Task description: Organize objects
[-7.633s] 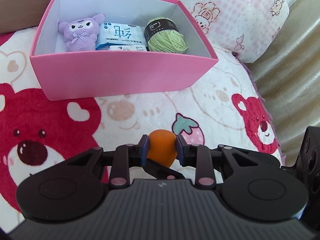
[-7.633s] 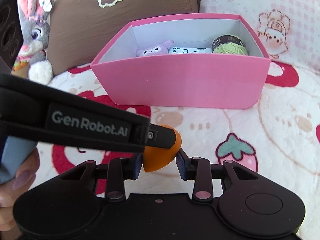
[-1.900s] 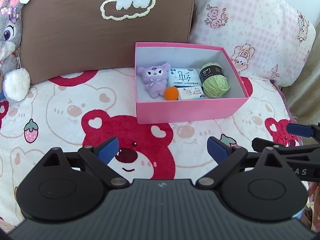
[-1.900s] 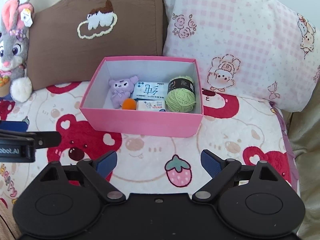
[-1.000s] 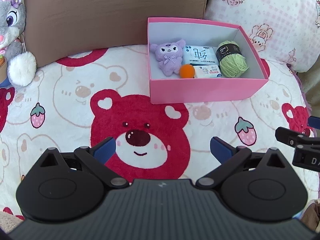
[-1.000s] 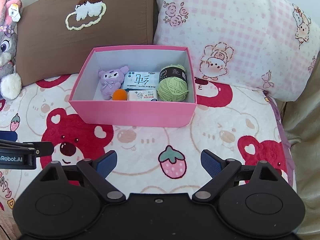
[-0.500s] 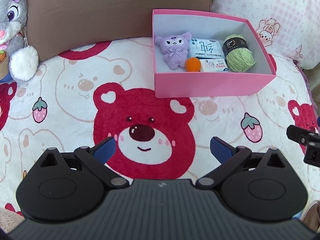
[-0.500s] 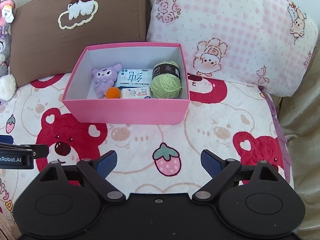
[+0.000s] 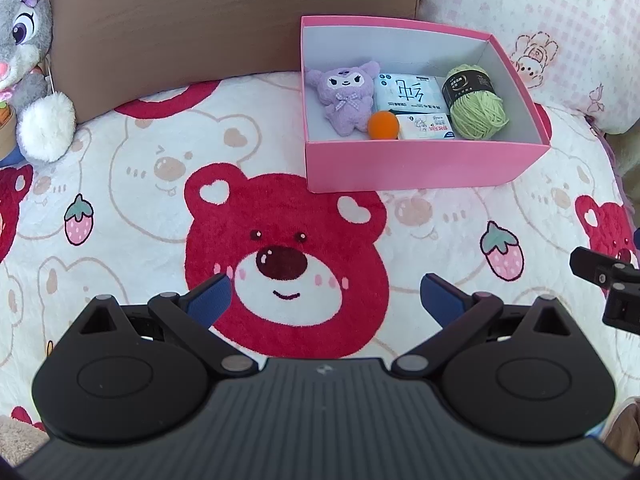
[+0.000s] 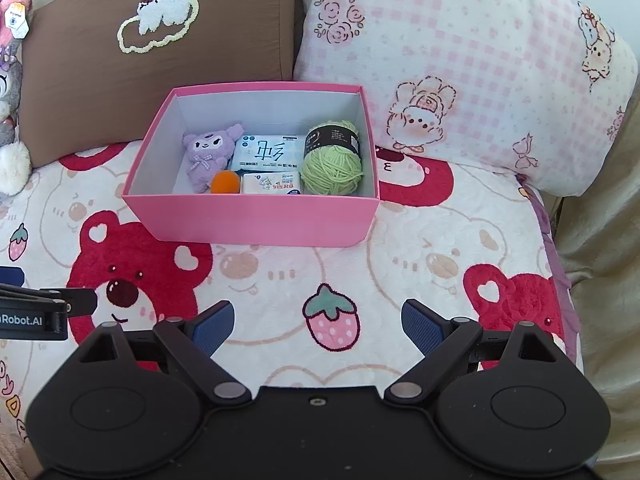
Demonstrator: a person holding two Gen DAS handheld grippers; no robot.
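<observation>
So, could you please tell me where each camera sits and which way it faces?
Left wrist: on the left gripper, looking down over its open fingers at the blanket and box; the right gripper's tip shows at the right edge.
Right wrist: on the right gripper, open, facing the box and pillows; the left gripper's tip shows at the left edge.
Shared: box, plush, ball, yarn.

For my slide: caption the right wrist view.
Open right gripper above bear blanket; pink box holds five items.

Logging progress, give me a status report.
Both hand-held grippers, left and right, open, empty. Orange ball in pink box. Nothing obstructing.
</observation>
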